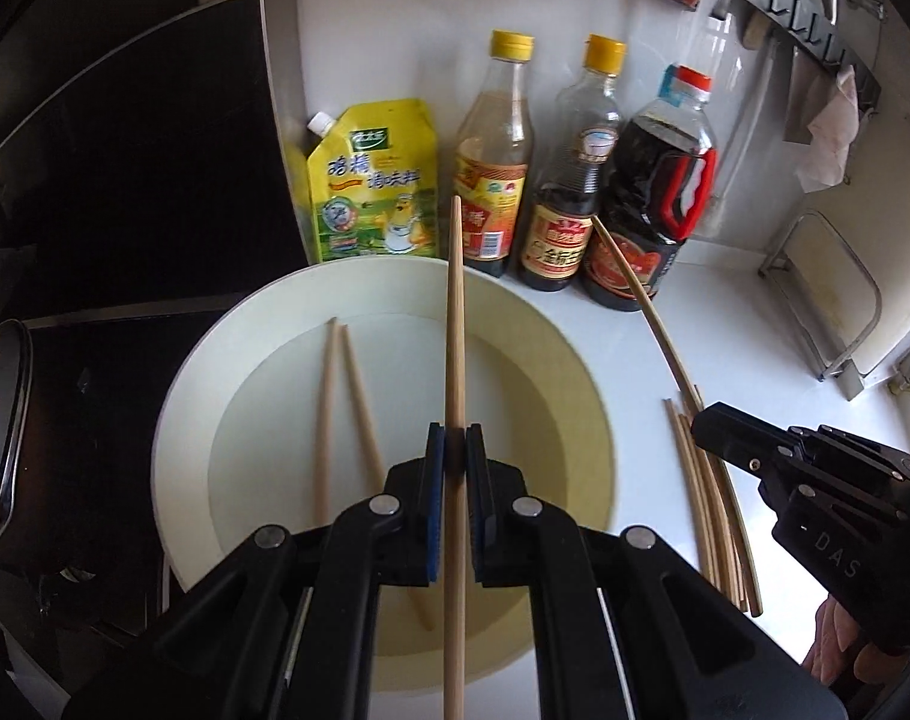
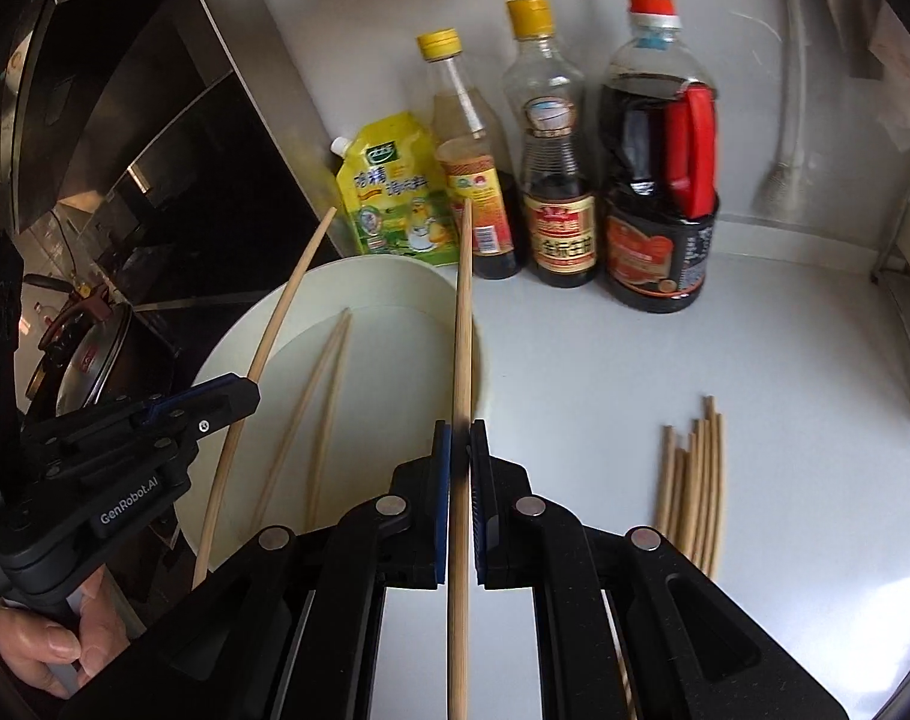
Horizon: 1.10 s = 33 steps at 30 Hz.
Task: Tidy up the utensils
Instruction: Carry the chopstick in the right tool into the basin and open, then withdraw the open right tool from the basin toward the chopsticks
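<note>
Both grippers are busy here. The left gripper (image 1: 455, 441) is clamped tight on a single wooden chopstick (image 1: 455, 324) that runs straight up between its blue pads, hanging over the big white plate (image 1: 551, 336). The right gripper (image 2: 460, 438) is doing the same thing, jaws squeezed onto its own chopstick (image 2: 462, 324), which sticks out past the plate's right edge toward the bottles. In the left wrist view you can see the right gripper's chopstick angling up in front of the dark soy sauce jug (image 1: 653, 204). Two more chopsticks (image 1: 341, 414) are lying loose inside the plate, close together at the far end and spreading apart toward the camera. A bundle of chopsticks (image 2: 695, 480) sits on the white counter (image 2: 755, 330) to the right of the plate, well apart from it. Along the back wall: a yellow seasoning pouch (image 1: 374, 192), a yellow-capped vinegar bottle (image 1: 494, 162), and a second yellow-capped bottle of dark sauce (image 1: 572, 204). A thumb (image 2: 41, 642) shows on the left gripper's handle.
</note>
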Each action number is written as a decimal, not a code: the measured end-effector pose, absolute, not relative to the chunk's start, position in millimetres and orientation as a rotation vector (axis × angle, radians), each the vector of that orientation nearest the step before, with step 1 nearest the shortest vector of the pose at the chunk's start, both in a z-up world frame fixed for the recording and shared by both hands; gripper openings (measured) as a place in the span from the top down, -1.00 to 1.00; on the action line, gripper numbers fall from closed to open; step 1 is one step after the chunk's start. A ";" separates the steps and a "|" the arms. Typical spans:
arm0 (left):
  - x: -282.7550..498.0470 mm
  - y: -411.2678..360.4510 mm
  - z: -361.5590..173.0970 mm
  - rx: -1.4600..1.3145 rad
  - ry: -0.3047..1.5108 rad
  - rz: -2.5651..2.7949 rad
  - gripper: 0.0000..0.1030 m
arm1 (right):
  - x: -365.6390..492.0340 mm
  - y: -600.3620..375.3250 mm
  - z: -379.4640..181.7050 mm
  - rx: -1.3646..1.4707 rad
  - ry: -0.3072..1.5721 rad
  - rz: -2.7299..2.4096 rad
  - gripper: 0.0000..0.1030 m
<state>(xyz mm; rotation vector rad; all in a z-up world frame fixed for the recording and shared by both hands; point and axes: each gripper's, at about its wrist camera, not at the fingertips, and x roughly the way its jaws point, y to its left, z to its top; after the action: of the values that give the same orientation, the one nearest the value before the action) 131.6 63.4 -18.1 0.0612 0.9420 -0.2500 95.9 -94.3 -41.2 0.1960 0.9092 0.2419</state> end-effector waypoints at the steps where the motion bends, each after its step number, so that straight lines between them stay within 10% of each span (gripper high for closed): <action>1: 136.2 69.8 -22.4 0.063 0.951 -0.241 0.85 | 101.9 -84.9 -43.1 0.189 0.917 0.253 0.88; 27: 191.1 124.6 -114.3 0.070 1.132 -0.190 0.84 | 176.7 0.2 -112.2 0.199 1.148 0.280 0.88; 33: 189.4 132.4 -107.4 0.050 1.115 -0.176 0.27 | 172.6 -6.7 -108.0 0.198 1.127 0.246 0.75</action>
<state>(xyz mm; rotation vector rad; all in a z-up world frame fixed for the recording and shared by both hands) 189.4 132.4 -107.4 0.0500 1.1148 -0.1760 172.6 -6.7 -108.0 0.1981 1.1273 0.2465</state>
